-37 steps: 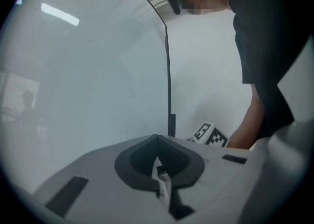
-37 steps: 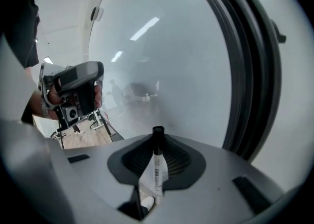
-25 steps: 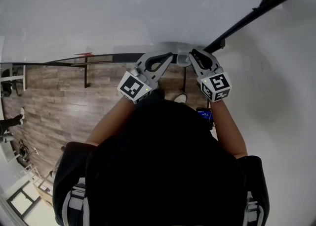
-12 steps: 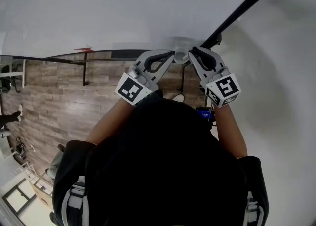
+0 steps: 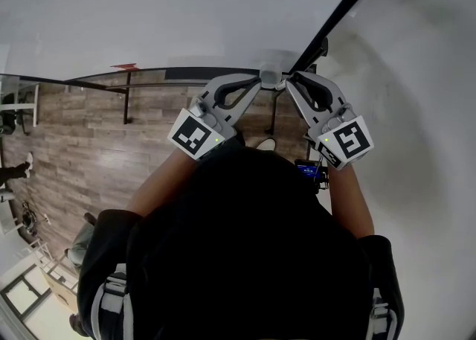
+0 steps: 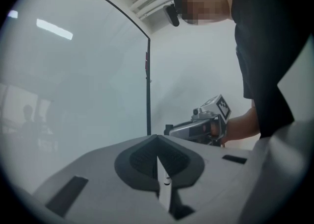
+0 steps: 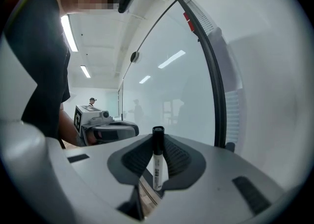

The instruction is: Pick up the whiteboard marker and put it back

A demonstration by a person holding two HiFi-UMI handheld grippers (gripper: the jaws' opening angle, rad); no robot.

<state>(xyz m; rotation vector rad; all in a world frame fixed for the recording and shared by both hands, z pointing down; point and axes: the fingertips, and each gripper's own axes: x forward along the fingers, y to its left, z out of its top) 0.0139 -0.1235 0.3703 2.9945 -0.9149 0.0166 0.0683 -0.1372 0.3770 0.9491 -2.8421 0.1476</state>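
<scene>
Could not identify the grey blob between the tips of the left gripper and the right gripper in the head view: too small and blurred. Unable also to name the thin pale sliver between the left gripper's pads; jaws otherwise drawn together, with nothing thicker in them. Lost most of the lower head view to the person's black-clad torso, forearms only partly showing. Found the black frame of the whiteboard cut off by the top edge of that view. Located the whiteboard marker upright in the right gripper, white barrel pinched between the pads, jaws apart by no more than the barrel's width, black cap uppermost and standing proud of the jaw tips, lower end hanging free above a gap onto plank flooring; print on the barrel too small to read. Noted both grippers raised side by side, tips near each other, close before the whiteboard. Recorded the board face as pale and glossy, carrying reflections of strip lights and faint standing figures. Recorded a red tag on the frame's upper run and a dark bar along the board's lower edge. Below, a wood-plank floor; overhead, a white ceiling with ceiling lights; far off in the right gripper view, a person in a cap. Seen from each gripper view, the opposite gripper with its square-marker cube.
</scene>
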